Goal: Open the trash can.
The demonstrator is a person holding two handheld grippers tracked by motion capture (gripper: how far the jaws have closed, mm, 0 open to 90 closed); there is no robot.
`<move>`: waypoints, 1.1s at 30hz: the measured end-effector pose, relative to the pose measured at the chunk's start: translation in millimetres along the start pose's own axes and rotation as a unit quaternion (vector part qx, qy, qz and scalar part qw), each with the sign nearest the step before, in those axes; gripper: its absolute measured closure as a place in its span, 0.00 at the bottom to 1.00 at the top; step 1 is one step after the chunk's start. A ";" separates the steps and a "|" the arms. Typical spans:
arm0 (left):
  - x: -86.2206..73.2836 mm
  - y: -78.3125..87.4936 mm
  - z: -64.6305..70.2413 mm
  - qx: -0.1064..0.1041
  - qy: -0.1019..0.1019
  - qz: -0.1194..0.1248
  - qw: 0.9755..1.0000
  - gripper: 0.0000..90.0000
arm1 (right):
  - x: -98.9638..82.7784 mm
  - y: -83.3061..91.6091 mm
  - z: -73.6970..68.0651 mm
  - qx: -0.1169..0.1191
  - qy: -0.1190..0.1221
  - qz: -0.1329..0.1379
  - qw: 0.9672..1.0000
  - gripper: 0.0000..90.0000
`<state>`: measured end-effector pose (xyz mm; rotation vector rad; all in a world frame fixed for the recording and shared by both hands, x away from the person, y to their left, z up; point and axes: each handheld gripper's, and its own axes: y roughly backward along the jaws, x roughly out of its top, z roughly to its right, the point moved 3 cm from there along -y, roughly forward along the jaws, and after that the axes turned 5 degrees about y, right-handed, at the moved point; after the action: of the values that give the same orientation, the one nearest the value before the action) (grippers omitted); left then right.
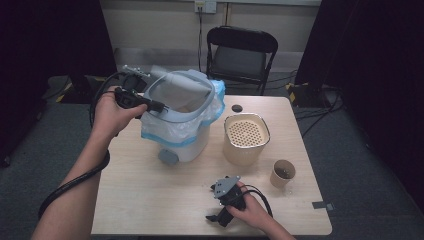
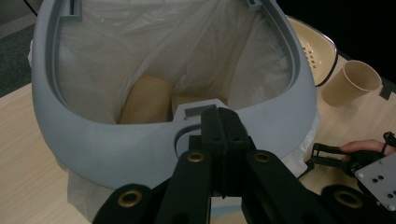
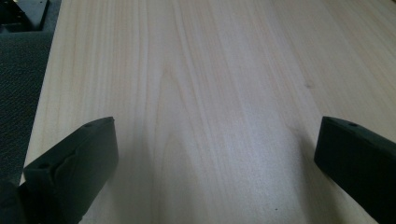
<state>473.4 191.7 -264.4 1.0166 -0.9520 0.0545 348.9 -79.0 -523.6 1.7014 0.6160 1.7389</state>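
Note:
A white waste bin [image 1: 186, 145] lined with a clear plastic bag [image 1: 212, 112] stands at the table's middle left. A grey ring [image 1: 176, 84] sits tilted on its top, also seen as a grey ring [image 2: 93, 140] with the bag [image 2: 187, 46] hanging inside it. Tan items [image 2: 147, 98] lie at the bottom of the bag. My left gripper [image 1: 161, 106] is shut, its joined tips [image 2: 219, 116] against the ring's near edge. I cannot tell whether anything is pinched. My right gripper [image 1: 212, 204] rests near the table's front edge, open [image 3: 217, 140] over bare wood.
A beige container with a perforated top [image 1: 245, 135] stands right of the bin, and a paper cup [image 1: 283, 172] is nearer the right edge. A small black cap [image 1: 237, 108] lies behind them. A black folding chair [image 1: 241, 52] stands beyond the table [image 1: 150, 200].

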 end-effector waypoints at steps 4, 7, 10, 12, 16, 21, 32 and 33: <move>-1.1 2.5 0.3 -0.003 -0.001 0.001 1.000 1.00 | -0.1 0.1 0.0 0.000 0.000 0.000 1.000 0.00; -3.9 4.5 1.0 -0.019 0.002 0.015 1.000 0.99 | 0.0 0.0 0.0 0.000 0.000 0.000 1.000 0.00; -7.1 8.3 2.3 -0.022 0.003 0.022 1.000 0.97 | 0.0 0.1 -0.1 0.000 -0.002 -0.001 1.000 0.00; -9.7 9.5 3.5 -0.024 -0.001 0.019 1.000 0.95 | 0.0 0.0 -0.1 -0.001 -0.001 0.000 1.000 0.00; -15.9 14.7 7.5 -0.029 -0.001 0.029 0.999 0.88 | 0.0 -0.1 0.1 -0.001 -0.001 0.000 1.000 0.00; -27.2 17.4 9.5 -0.025 -0.018 0.028 0.999 0.80 | -0.2 0.2 -0.7 -0.007 -0.006 0.001 1.000 0.00; -47.6 10.7 8.6 -0.014 -0.034 0.034 0.999 0.63 | -0.3 0.5 -1.3 -0.011 -0.010 0.000 1.000 0.00; -49.1 10.0 8.7 -0.015 -0.033 0.030 0.999 0.63 | -0.4 0.5 -1.2 -0.011 -0.010 0.000 1.000 0.00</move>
<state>433.1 209.1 -290.1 0.9670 -1.0408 0.0576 347.6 -79.4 -523.6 1.7017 0.5857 1.7214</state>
